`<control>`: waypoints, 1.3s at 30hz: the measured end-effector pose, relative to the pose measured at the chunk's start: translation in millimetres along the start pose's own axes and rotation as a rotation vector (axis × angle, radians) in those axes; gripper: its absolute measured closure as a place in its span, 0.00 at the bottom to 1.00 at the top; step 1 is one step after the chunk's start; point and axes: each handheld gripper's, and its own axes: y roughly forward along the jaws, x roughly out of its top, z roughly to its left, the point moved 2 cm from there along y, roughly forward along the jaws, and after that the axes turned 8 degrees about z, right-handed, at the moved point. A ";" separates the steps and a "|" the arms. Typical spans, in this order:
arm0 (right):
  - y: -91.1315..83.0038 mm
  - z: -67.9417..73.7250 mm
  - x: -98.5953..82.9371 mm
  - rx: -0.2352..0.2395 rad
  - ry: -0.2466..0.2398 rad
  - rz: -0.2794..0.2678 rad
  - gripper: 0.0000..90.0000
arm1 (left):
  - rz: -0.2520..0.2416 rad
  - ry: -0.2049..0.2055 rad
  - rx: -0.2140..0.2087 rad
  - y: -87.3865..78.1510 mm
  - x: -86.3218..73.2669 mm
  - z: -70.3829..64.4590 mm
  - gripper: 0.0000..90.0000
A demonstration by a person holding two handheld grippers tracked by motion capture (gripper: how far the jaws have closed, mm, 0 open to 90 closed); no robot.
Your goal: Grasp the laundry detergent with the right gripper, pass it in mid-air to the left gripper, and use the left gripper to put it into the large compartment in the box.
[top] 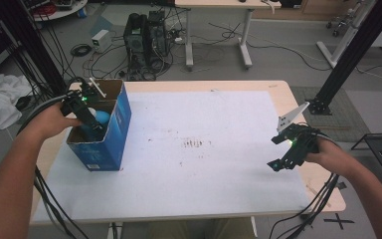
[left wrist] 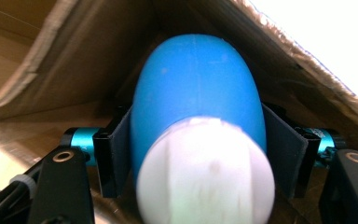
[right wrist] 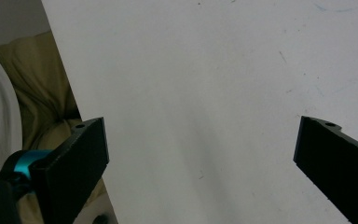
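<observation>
white-capped blue egg-shaped bottle sits pinched by left gripper, long axis pointing into blue cardboard box at table's left edge; right gripper spread, empty.

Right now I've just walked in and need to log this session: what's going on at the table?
A person works with a gripper in each hand. The left gripper is down inside the open blue box at the table's left, shut on a blue bottle with a white cap. The right gripper hovers open over the white table cover near the right edge, holding nothing.
</observation>
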 end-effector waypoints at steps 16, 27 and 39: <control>-2.6 3.8 -0.3 -0.002 0.001 -0.009 0.02 | -0.060 -0.017 0.014 -29.1 -7.0 1.4 0.33; -4.0 4.2 -0.8 -0.005 -0.012 -0.018 0.02 | -0.107 -0.034 -0.006 -59.7 -10.5 -4.0 0.33; -6.8 6.0 0.4 -0.014 -0.007 -0.021 0.02 | -0.156 0.027 -0.003 -91.3 5.4 -33.9 0.23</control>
